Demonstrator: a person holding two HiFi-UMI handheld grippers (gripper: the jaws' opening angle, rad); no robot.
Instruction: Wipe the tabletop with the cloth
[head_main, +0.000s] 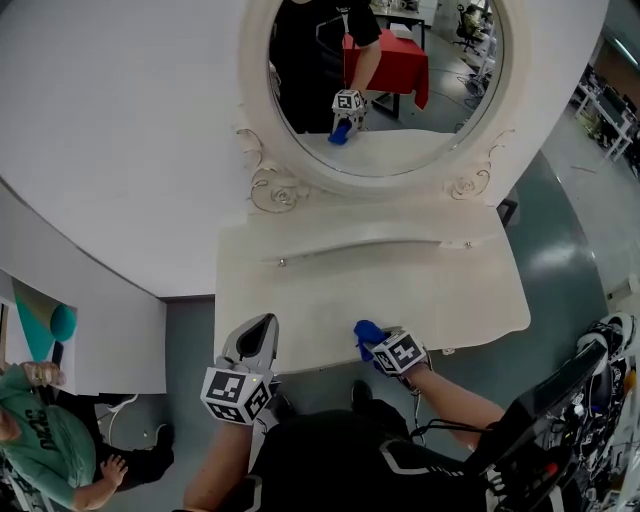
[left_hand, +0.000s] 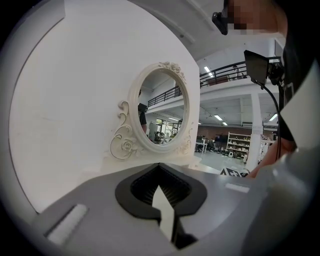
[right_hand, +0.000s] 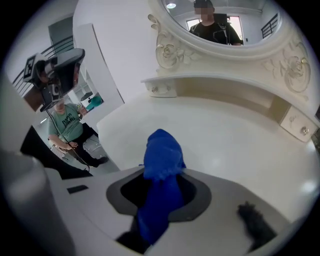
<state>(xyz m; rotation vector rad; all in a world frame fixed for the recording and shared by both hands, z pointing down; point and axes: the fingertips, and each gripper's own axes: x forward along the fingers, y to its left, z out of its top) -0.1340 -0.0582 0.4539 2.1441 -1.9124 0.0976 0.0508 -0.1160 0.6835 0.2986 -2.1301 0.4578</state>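
White dressing table, pale tabletop (head_main: 420, 285) under an oval mirror (head_main: 385, 90) with a scrolled frame; two small drawer knobs (head_main: 282, 263) on the raised shelf at the mirror's foot. Right gripper (head_main: 372, 342) sits at the front edge of the tabletop, about midway along it, its jaws pinching the blue cloth (head_main: 366, 331). In the right gripper view the cloth (right_hand: 161, 161) bunches out past the jaw tips and trails back down between them, with the white surface lying beyond; whether the bunched end actually touches the top cannot be told. Left gripper (head_main: 263, 325) is over the front left part of the tabletop, well apart from the cloth, jaws pressed together with nothing between them; its own view looks up and across at the mirror and the white wall behind. The mirror reflects the right gripper and the blue cloth. A seated person in a green shirt (head_main: 45, 440) is on the floor side to the left, beyond a white panel.
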